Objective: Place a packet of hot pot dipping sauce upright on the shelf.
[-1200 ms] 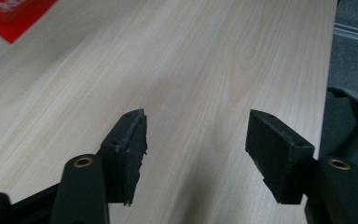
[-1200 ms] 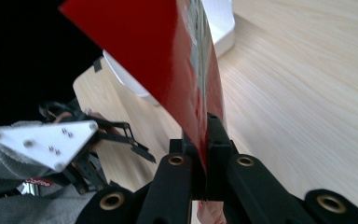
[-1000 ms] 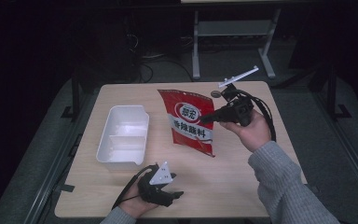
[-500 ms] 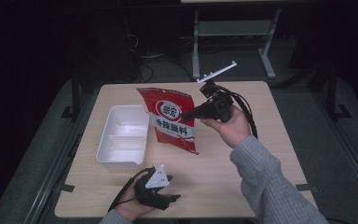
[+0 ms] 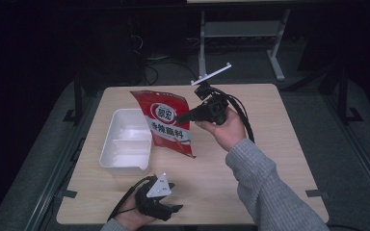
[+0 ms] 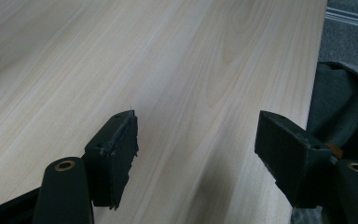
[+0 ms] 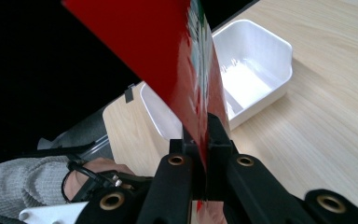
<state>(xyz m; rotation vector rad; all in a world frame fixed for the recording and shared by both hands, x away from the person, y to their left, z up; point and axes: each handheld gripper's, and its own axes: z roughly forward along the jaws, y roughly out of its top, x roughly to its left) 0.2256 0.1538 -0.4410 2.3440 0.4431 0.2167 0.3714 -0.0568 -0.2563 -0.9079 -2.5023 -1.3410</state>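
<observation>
Red foil seasoning pouch (image 5: 166, 122) hangs above the counter (image 5: 270, 144), pinched at its edge by the right hand-held gripper (image 5: 185, 117), just beside the white two-compartment tray (image 5: 125, 140). This looks like the carry step, with lowering the pouch into the tray and letting go likely next. The left hand-held gripper (image 5: 171, 208) rests spread and empty on the counter.

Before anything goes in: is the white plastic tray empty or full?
Empty: the white plastic tray shows only its bare bottom and divider ridge, nothing inside.
</observation>
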